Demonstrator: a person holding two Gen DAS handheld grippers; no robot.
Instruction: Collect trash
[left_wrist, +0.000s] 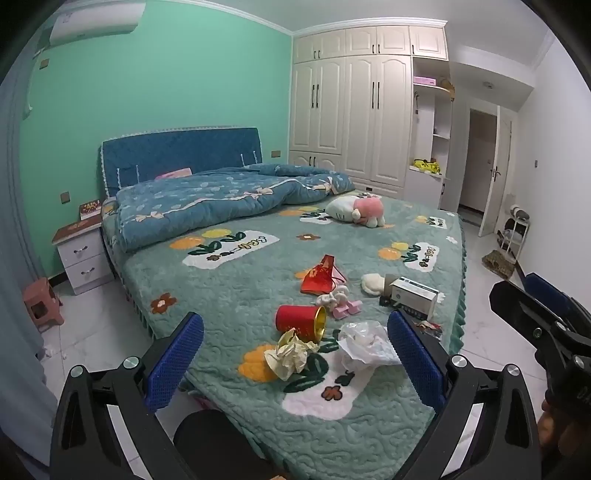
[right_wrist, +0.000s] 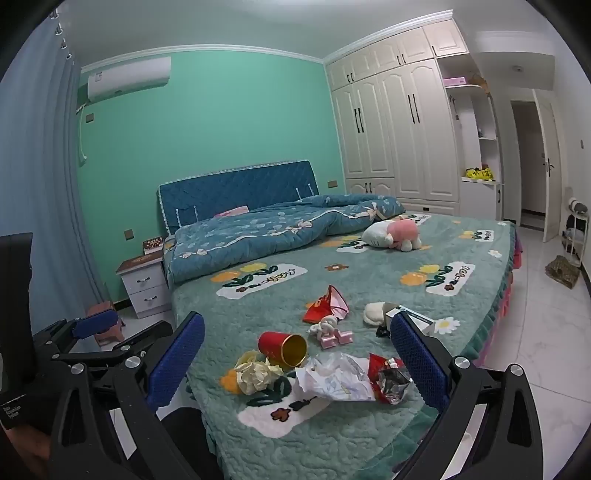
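Trash lies on the near corner of the green bed cover (left_wrist: 240, 295). A crumpled yellowish paper ball (left_wrist: 290, 354) (right_wrist: 255, 374), a tipped red cup with gold inside (left_wrist: 301, 321) (right_wrist: 282, 349), a crumpled white paper (left_wrist: 364, 343) (right_wrist: 332, 376), a red foil wrapper (right_wrist: 389, 378), a red packet (left_wrist: 319, 275) (right_wrist: 327, 304) and a white box (left_wrist: 413, 297) (right_wrist: 415, 319) are there. My left gripper (left_wrist: 295, 363) is open and empty, above the bed corner. My right gripper (right_wrist: 297, 363) is open and empty, just short of the papers. Each gripper shows at the edge of the other's view.
A pink clip toy (left_wrist: 343, 301) and a white sock (left_wrist: 373, 284) lie among the trash. A plush cat (left_wrist: 354, 210) and a blue quilt (left_wrist: 221, 199) lie farther up. A nightstand (left_wrist: 83, 254) and stool (left_wrist: 40, 304) stand left; wardrobe (left_wrist: 351, 107) and door (left_wrist: 495, 170) behind.
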